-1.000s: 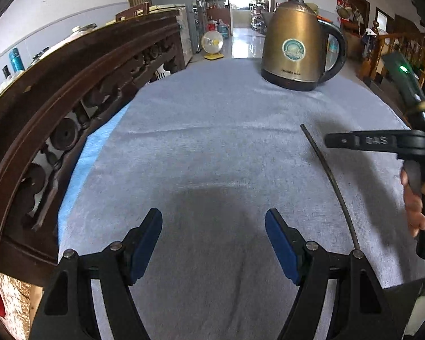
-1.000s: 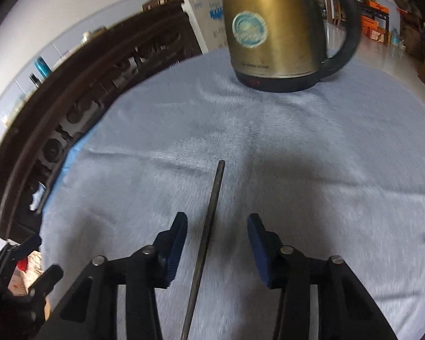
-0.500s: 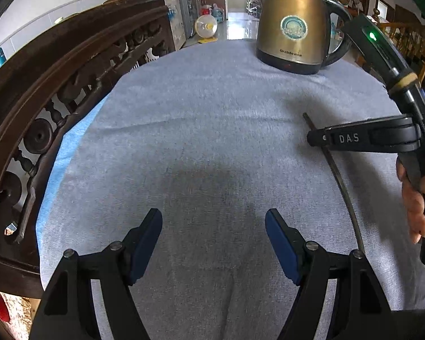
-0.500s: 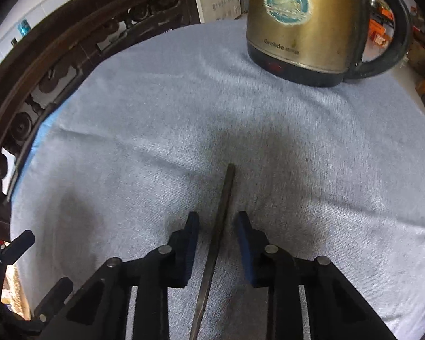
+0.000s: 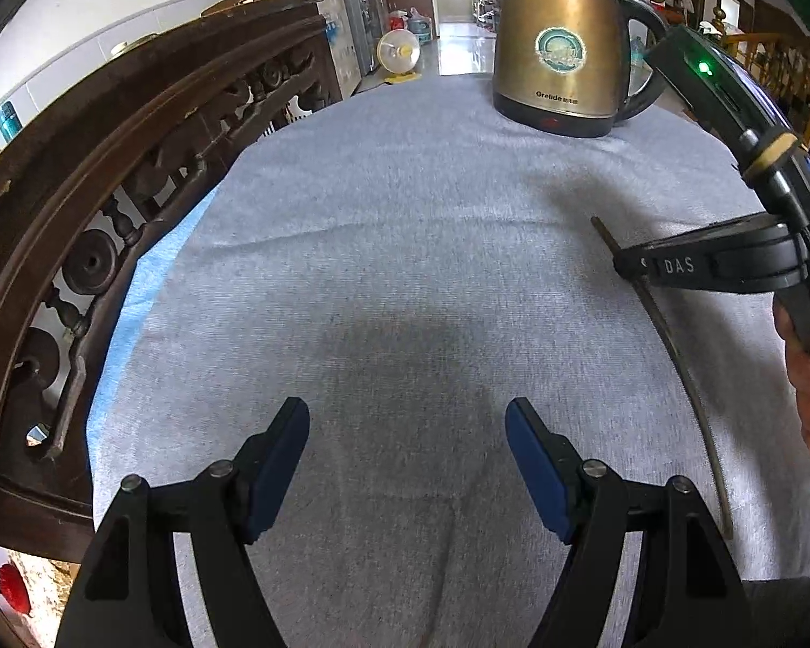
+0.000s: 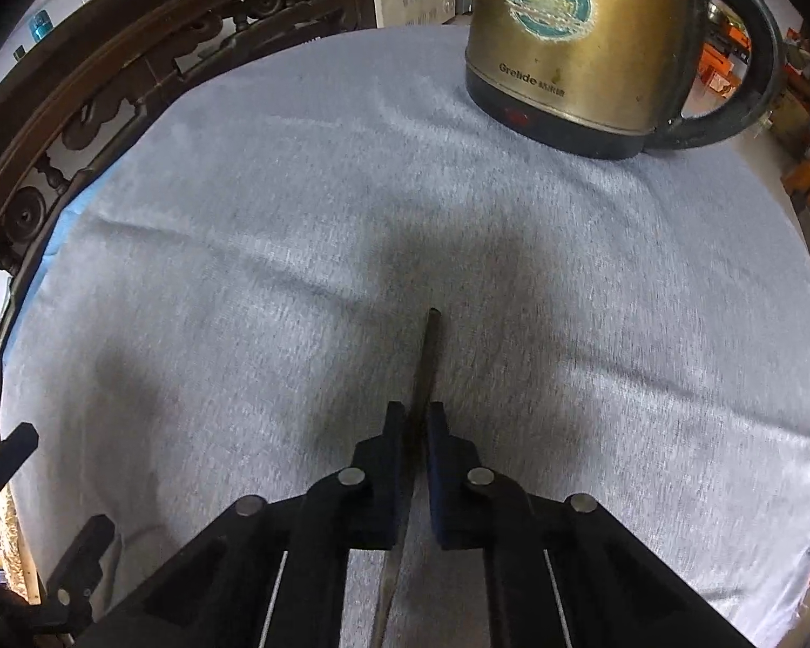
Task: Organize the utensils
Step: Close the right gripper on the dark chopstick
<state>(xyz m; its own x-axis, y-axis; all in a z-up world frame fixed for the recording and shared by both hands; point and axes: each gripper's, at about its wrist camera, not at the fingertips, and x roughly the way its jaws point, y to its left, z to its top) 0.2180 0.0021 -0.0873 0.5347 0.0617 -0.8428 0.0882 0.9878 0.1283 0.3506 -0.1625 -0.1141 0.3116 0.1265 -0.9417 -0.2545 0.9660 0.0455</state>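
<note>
One grey-clothed counter [image 5: 405,227] carries a brass kettle [image 5: 559,48] at the back and, nearer, a thin dark chopstick [image 6: 429,345] lying flat, which the right gripper [image 6: 416,421] clamps near its tip to lift, while the left gripper [image 5: 405,432] hangs with fingers apart.

A cloth [image 5: 405,248] covers the table [image 5: 140,281], whose bare edge shows along the cloth's left side. A kettle [image 5: 559,54] stands on the cloth at the far end, right of centre. A long thin utensil [image 6: 428,351] lies on the cloth nearer the viewer, its far tip pointing toward the kettle. The right tool [image 6: 416,416] sits over the utensil, 1 finger on each side. The left tool [image 5: 406,432] is left of the utensil, over the cloth. A carved wooden chair back [image 5: 108,173] rises beyond the table's left edge.
</note>
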